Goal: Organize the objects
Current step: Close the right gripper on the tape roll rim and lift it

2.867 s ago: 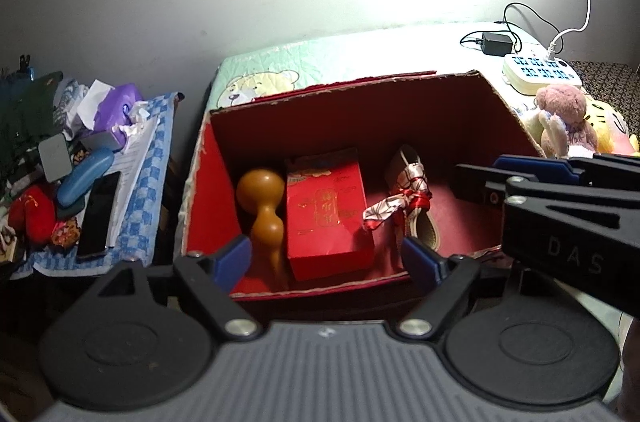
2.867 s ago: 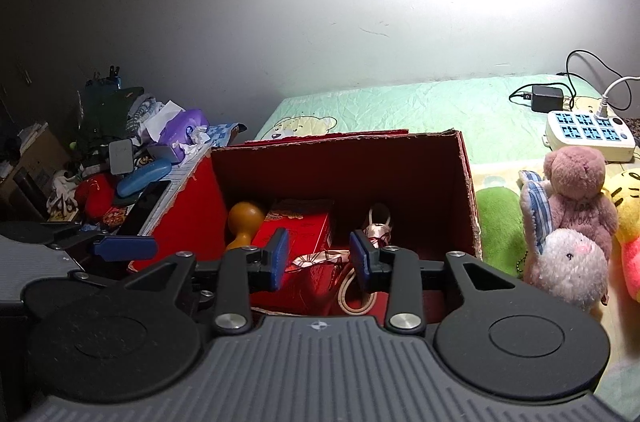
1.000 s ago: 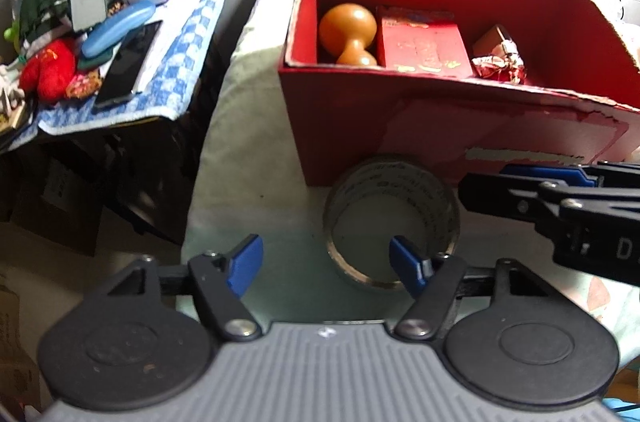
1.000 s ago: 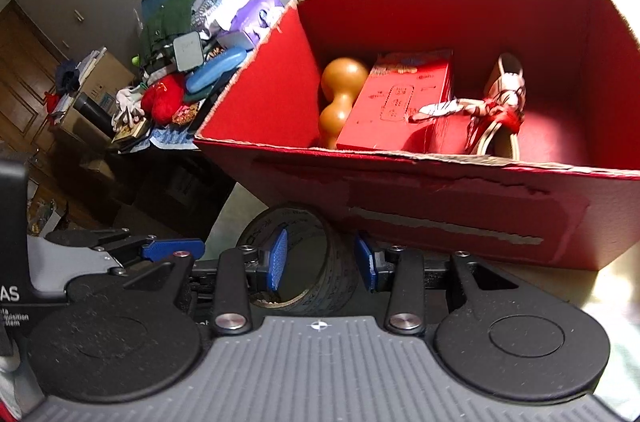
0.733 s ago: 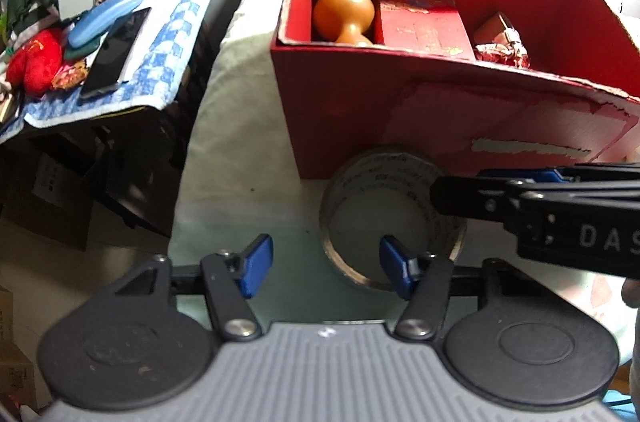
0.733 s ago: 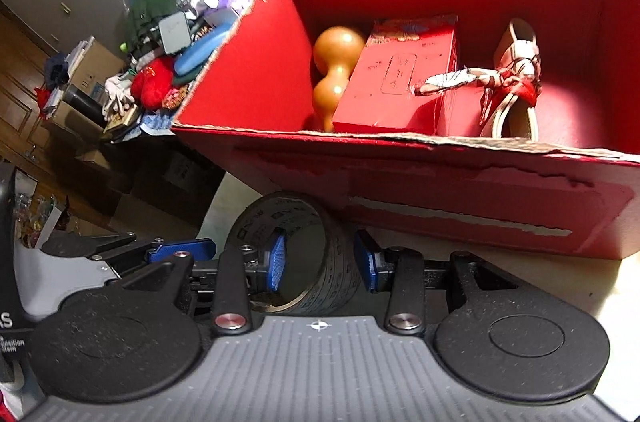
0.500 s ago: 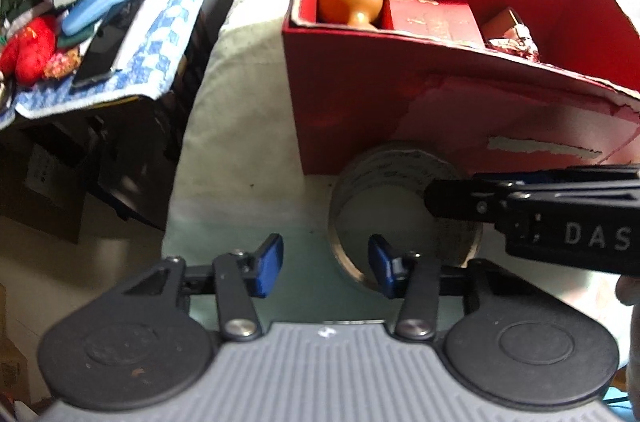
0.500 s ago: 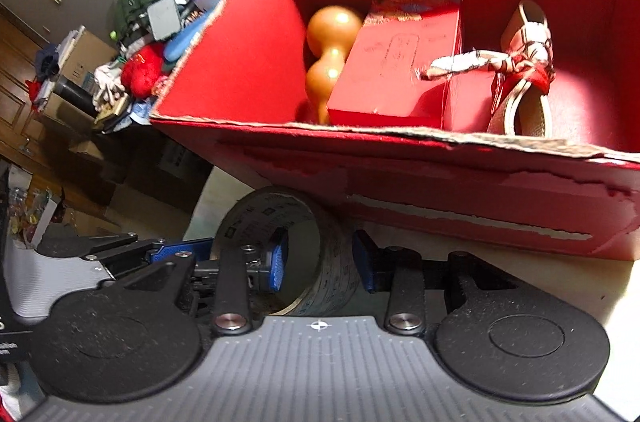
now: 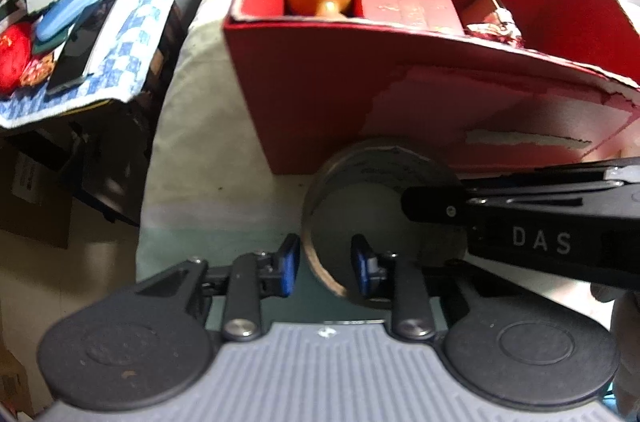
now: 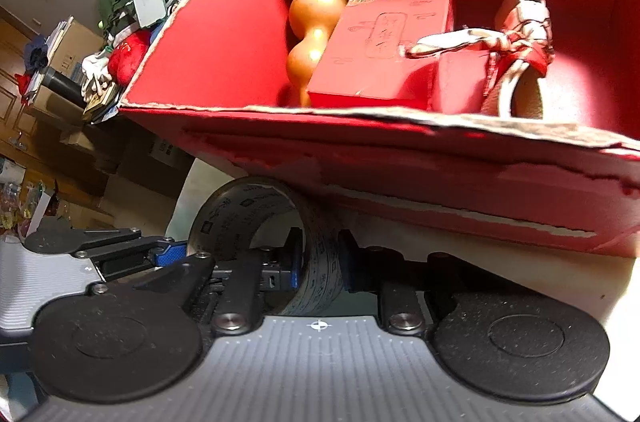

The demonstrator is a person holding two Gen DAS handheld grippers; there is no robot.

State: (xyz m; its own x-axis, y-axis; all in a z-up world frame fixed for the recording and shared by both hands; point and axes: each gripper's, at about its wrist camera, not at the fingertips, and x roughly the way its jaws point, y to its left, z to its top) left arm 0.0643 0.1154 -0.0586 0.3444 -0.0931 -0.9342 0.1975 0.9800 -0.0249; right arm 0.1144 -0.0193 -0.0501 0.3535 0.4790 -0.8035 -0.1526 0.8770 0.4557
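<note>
A wide roll of tape (image 9: 380,174) lies on the pale sheet right in front of the red cardboard box (image 9: 320,94). My left gripper (image 9: 325,264) straddles the near left wall of the roll, its blue pads a little apart from it. My right gripper (image 10: 318,264) is shut on the right wall of the tape roll (image 10: 248,214); its black arm crosses the left wrist view (image 9: 520,222). The box (image 10: 400,158) holds an orange gourd (image 10: 316,34), a red packet (image 10: 392,42) and a ribboned sandal (image 10: 520,34).
To the left, a side table with a blue checked cloth (image 9: 132,34) carries a phone (image 9: 82,46), a blue case, a red pouch and other clutter. A dark gap lies between this table and the sheet's edge.
Both grippers dropped from above the box to the tape roll in front of it. My left gripper's jaws narrowed around the roll's wall. My right gripper closed onto the roll.
</note>
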